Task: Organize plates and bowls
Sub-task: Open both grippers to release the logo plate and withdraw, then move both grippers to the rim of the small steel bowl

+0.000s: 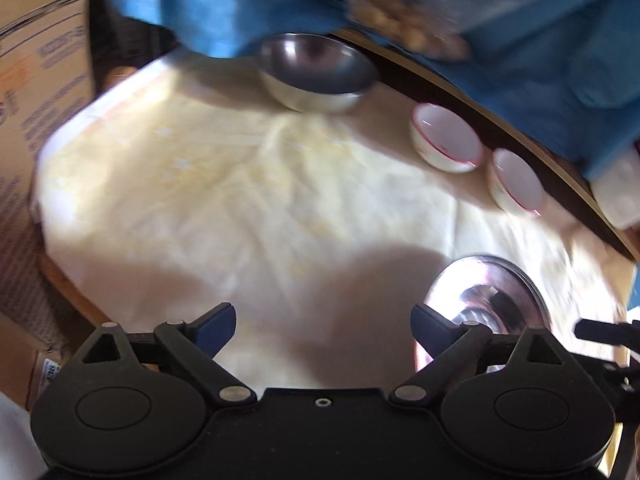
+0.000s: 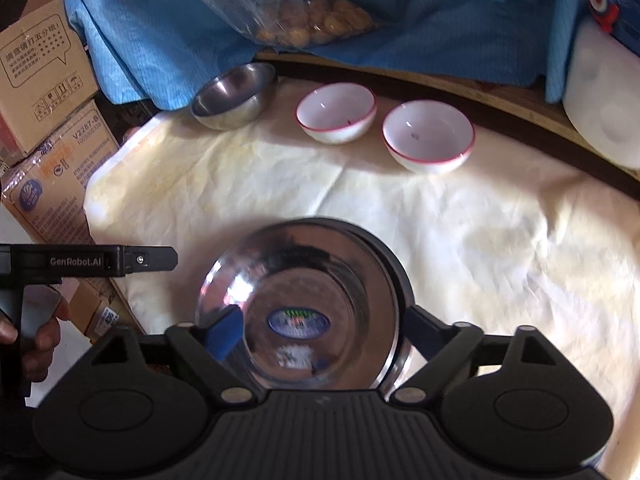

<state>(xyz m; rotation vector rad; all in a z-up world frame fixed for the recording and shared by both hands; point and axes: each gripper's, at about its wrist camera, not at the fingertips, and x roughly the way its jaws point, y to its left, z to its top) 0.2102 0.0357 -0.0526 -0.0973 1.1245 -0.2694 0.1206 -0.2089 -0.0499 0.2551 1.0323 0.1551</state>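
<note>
A: Plates [image 2: 304, 308] sit stacked on the cloth [image 2: 480, 240], between the right gripper [image 2: 324, 332] jaws, which are wide open and hold nothing. The left gripper [image 1: 322, 320] is open too.

B: Lift away slowly. Next, nest the bowls [image 2: 336, 112] by the far edge.

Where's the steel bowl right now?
In the right wrist view the steel bowl sits at the cloth's far left corner, left of the two white bowls, beside the blue fabric.

Left view motion-blurred; sunlit cloth [image 2: 460, 240] overexposed, fisheye edges
</note>
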